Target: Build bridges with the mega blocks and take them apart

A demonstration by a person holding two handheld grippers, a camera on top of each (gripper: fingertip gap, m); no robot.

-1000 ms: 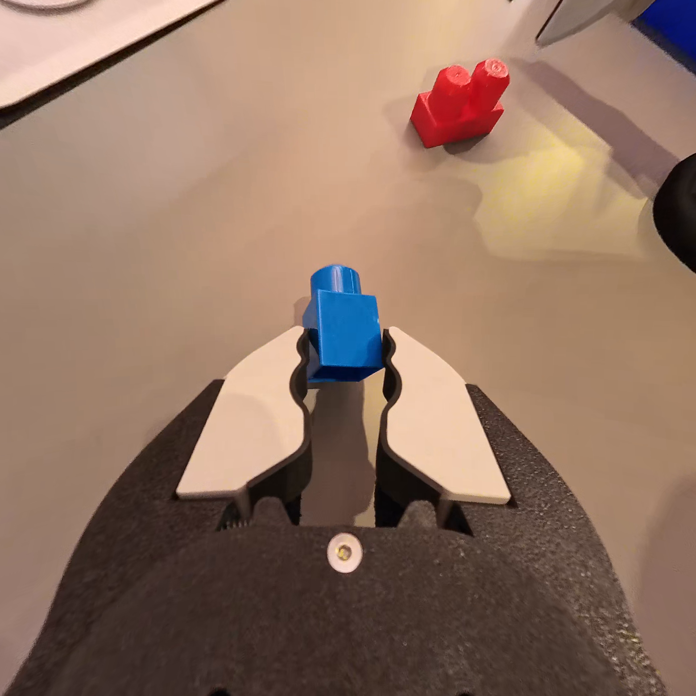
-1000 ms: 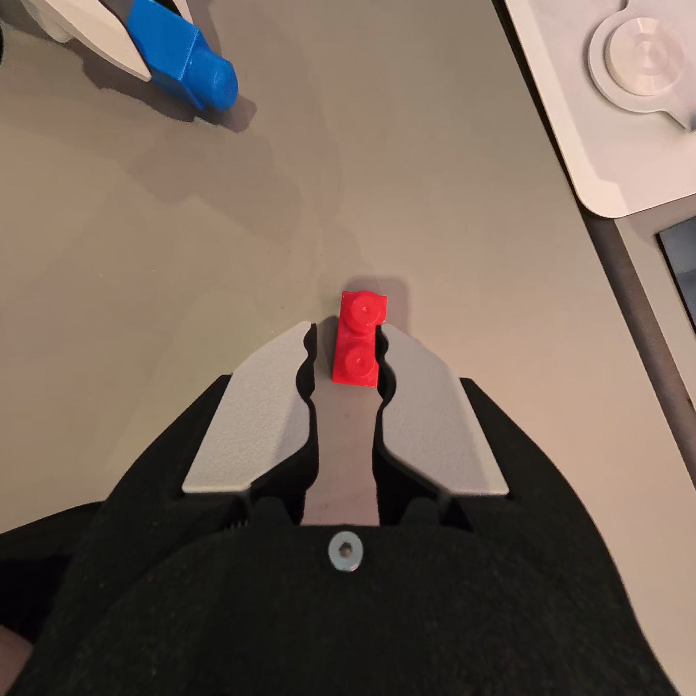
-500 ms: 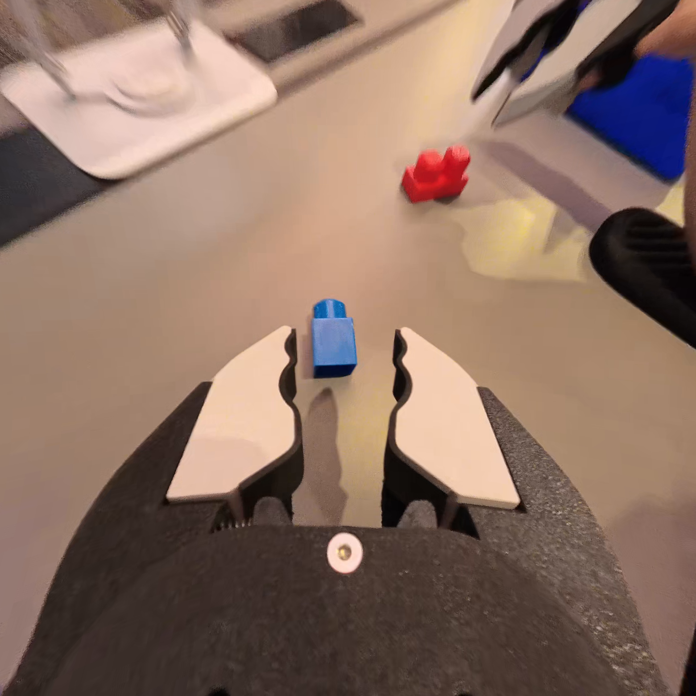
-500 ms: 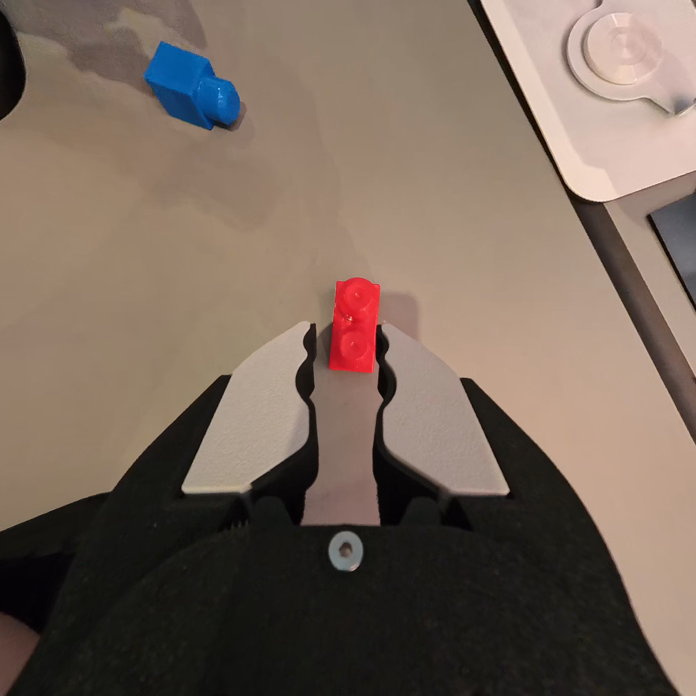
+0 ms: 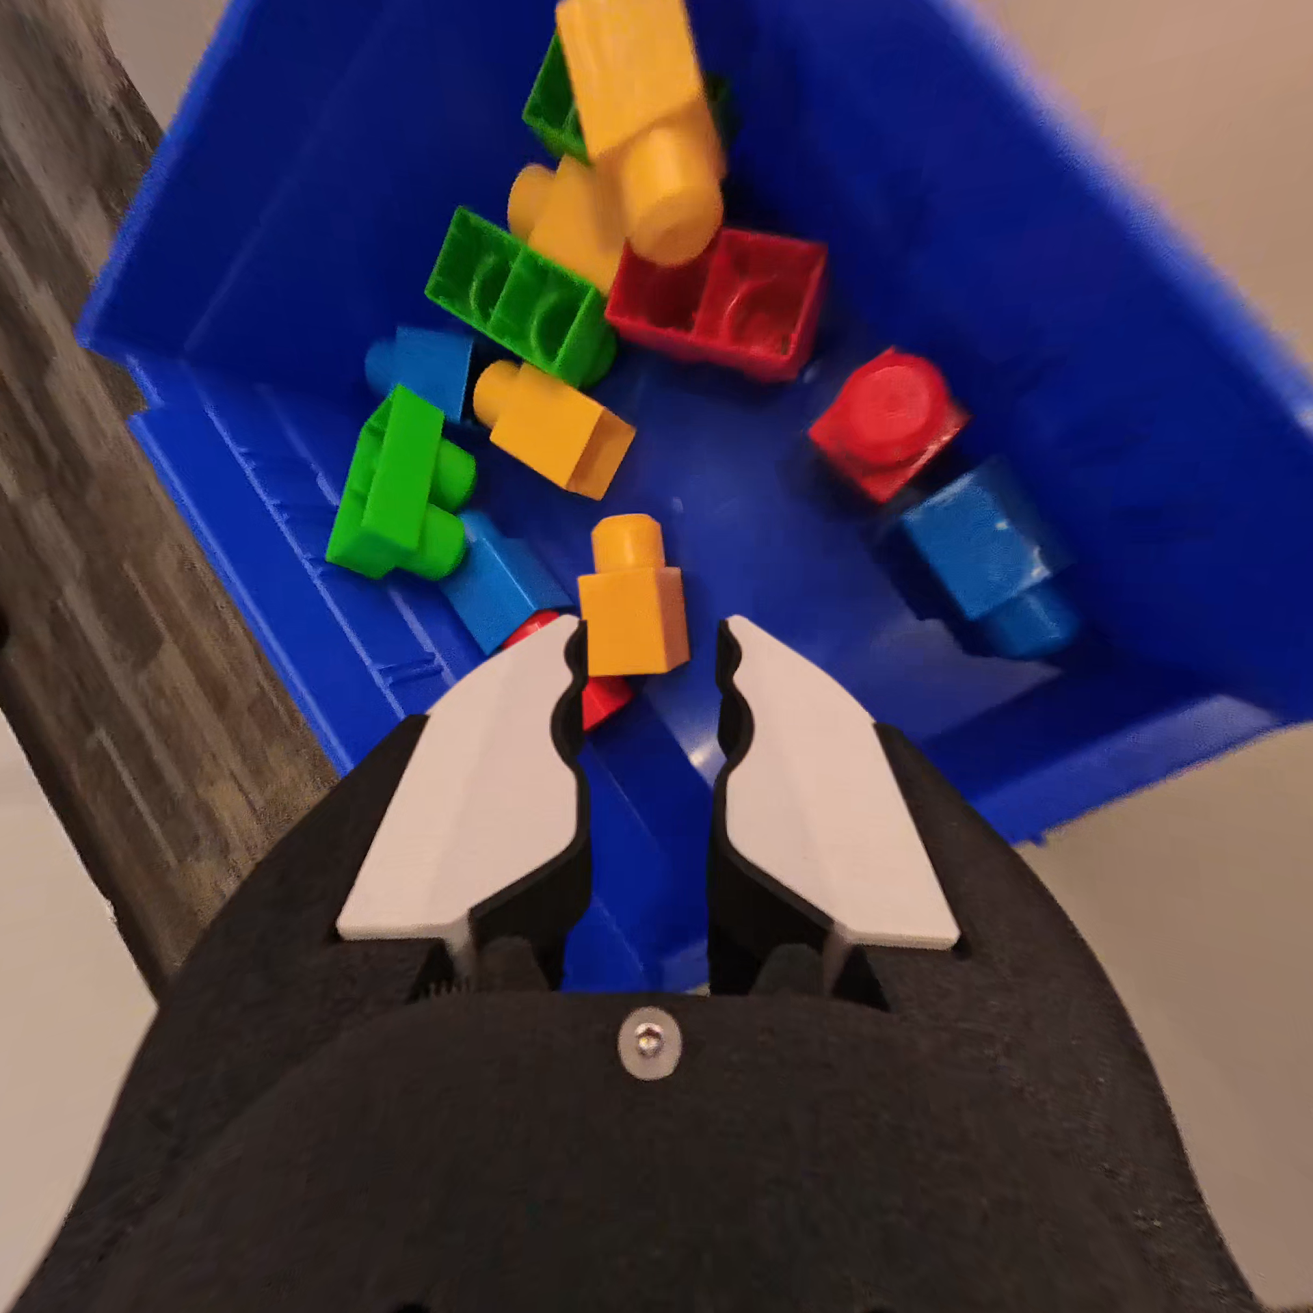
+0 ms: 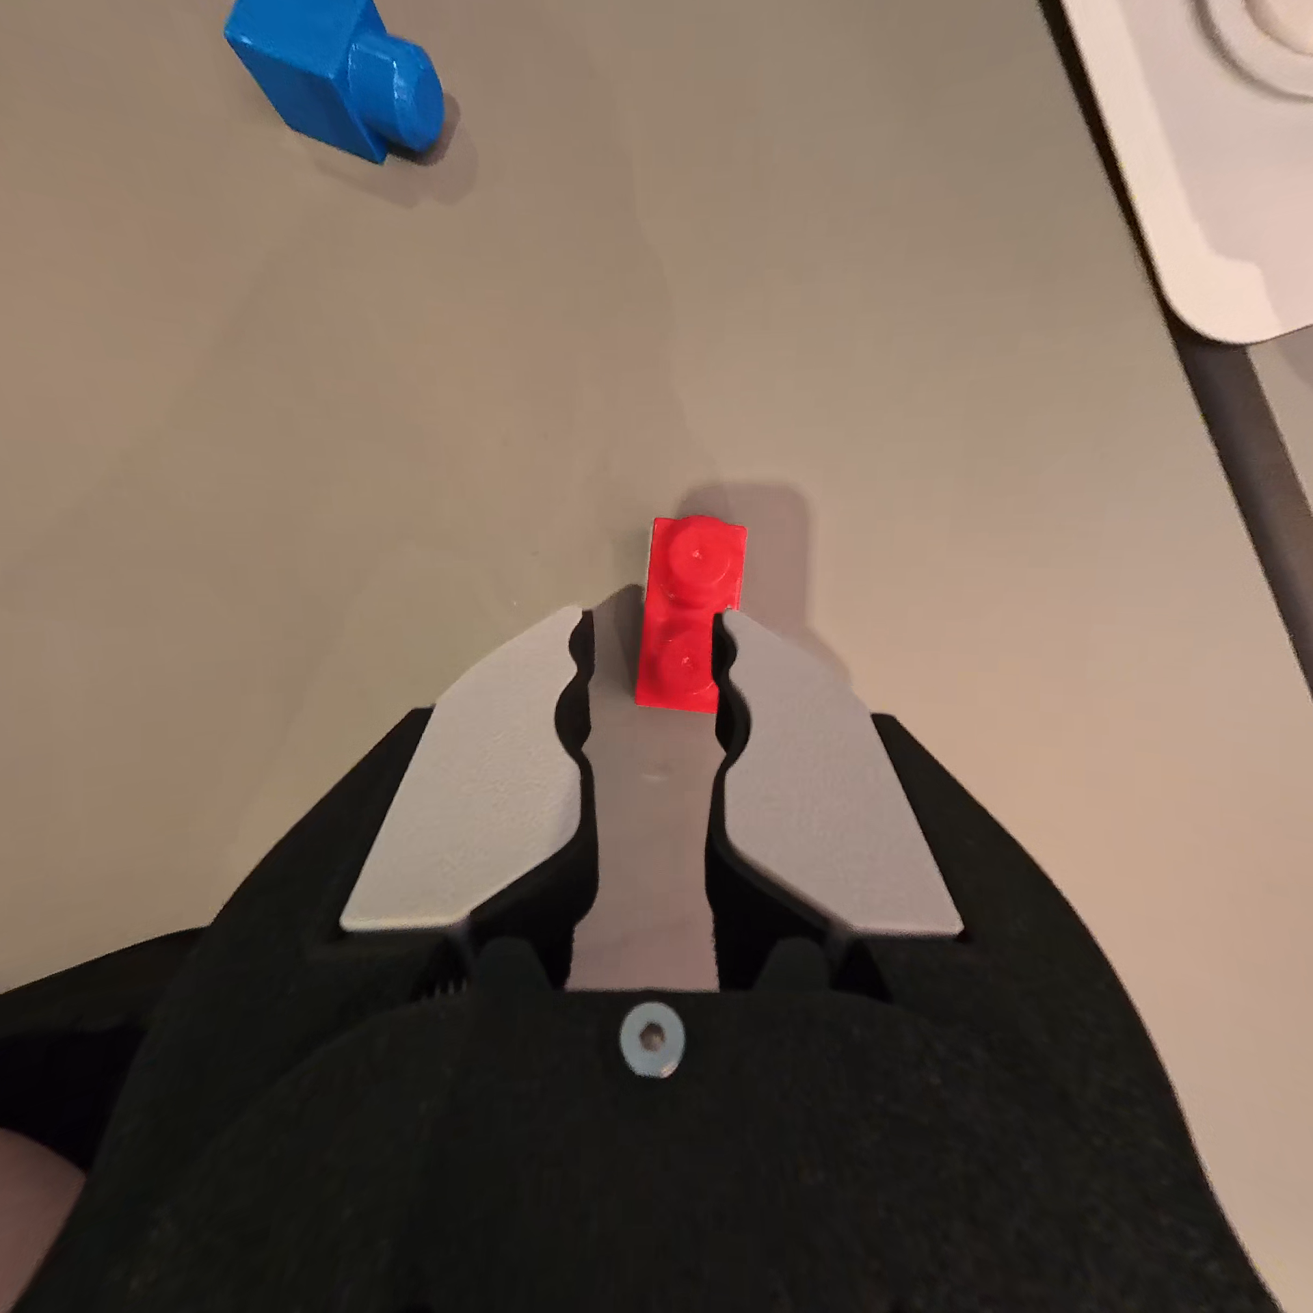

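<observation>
Fingers of the left gripper (image 5: 650,650) are standing apart and empty over the blue bin (image 5: 1066,234), lining up on a single-stud yellow block (image 5: 629,604) lying among the loose blocks, probably because the bridge needs another piece. Further right, the right gripper (image 6: 650,650) is hovering low over the grey table (image 6: 284,426), its jaws parted and gripping nothing, straddling a red two-stud block (image 6: 685,625) sitting studs-up and nearer the right finger, seemingly ready for pinching. One blue single-stud block (image 6: 330,85) is lying on its side well apart, likely waiting as a support.
</observation>
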